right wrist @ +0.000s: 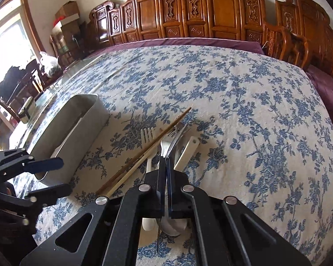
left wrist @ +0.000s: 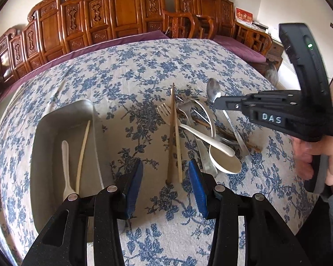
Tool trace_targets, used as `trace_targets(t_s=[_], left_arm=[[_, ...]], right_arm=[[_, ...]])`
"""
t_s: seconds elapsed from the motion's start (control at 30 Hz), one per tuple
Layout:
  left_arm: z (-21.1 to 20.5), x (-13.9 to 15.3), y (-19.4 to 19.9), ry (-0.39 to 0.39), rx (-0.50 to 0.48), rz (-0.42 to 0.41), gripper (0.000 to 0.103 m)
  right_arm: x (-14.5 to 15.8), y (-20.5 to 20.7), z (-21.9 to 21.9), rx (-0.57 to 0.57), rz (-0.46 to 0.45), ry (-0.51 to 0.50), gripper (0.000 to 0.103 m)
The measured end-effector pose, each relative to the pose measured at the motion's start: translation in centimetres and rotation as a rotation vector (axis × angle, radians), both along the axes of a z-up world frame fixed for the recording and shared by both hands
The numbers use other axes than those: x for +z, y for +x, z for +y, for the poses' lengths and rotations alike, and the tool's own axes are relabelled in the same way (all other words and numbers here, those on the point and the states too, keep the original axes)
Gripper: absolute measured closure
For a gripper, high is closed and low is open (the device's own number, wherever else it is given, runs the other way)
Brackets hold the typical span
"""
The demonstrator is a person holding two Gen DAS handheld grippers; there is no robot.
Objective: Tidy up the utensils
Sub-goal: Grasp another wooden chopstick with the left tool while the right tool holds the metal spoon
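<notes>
1. While most of the cutlery lies loose in a heap (left wrist: pixel 202 130) on the table (left wrist: pixel 126 71), the metal tray (left wrist: pixel 55 122) to its left holds only a white plastic spoon (left wrist: pixel 65 166) and one pale chopstick (left wrist: pixel 83 153), so I judge the sorting barely begun.
2. Left to move: a pair of chopsticks (left wrist: pixel 174 133), forks, several metal spoons and a white ceramic spoon (left wrist: pixel 224 164), tangled together to the right of the tray.
3. The left claw (left wrist: pixel 165 184) hangs over the near end of the chopstick pair with its blue pads partly apart; the chopsticks lie in the gap, but neither pad touches them and it holds nothing.
4. The right claw (right wrist: pixel 166 177) has its pads pressed together with no gap. A thin metal utensil (right wrist: pixel 176 137) runs between them in the right wrist view; in the left wrist view the tips sit at the neck of a steel spoon (left wrist: pixel 213 89) at the far side of the heap. I judge it pinched, though the contact itself is hidden.
5. Both claws slant steeply down toward the table. A hand (left wrist: pixel 315 157) grips the right claw's handle at the right edge of the left wrist view.
</notes>
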State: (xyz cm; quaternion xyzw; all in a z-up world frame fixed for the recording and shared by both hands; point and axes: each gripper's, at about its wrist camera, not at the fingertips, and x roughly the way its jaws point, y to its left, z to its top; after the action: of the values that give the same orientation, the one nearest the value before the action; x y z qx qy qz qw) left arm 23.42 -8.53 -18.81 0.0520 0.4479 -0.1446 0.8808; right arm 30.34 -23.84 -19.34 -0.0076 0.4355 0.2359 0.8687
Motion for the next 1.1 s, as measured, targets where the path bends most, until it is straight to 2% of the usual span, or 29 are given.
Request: trace_targets(t_s=[0.2, 0.33, 0.53, 0.6, 0.77, 0.8, 0.87, 1.1], left_arm=[[-1.7, -1.9, 2.3, 0.021, -0.009, 0.064, 0.082], [-2.4, -3.6, 3.5, 0.054, -0.008, 0.113, 0.085], [-2.9, -4.9, 4.5, 0.1, 0.005, 0.14, 0.092], [-2.8, -5.2, 4.9, 0.093, 0.012, 0.152, 0.093], [-2.8, -5.3, 5.4, 0.095, 0.015, 0.148, 0.093], [-2.8, -5.3, 5.4, 0.095, 0.015, 0.148, 0.098], [-2.8, -5.2, 5.3, 0.09, 0.011, 0.145, 0.099], [-2.1, -3.6, 4.0, 0.073, 0.018, 0.105, 0.099]], right_arm=[[1.1, 0.0, -1.6, -0.026, -0.021, 0.045, 0.101], [1.6, -0.1, -2.1, -0.026, -0.029, 0.061, 0.101], [2.0, -0.2, -2.2, -0.024, -0.034, 0.075, 0.101], [2.0, -0.3, -2.1, -0.02, -0.034, 0.076, 0.101], [1.9, -0.4, -1.6, -0.009, -0.03, 0.071, 0.101], [1.8, -0.4, -1.5, -0.008, -0.029, 0.071, 0.101], [1.8, -0.4, -1.4, -0.006, -0.027, 0.071, 0.101], [1.7, -0.4, -0.9, -0.001, -0.025, 0.069, 0.101]])
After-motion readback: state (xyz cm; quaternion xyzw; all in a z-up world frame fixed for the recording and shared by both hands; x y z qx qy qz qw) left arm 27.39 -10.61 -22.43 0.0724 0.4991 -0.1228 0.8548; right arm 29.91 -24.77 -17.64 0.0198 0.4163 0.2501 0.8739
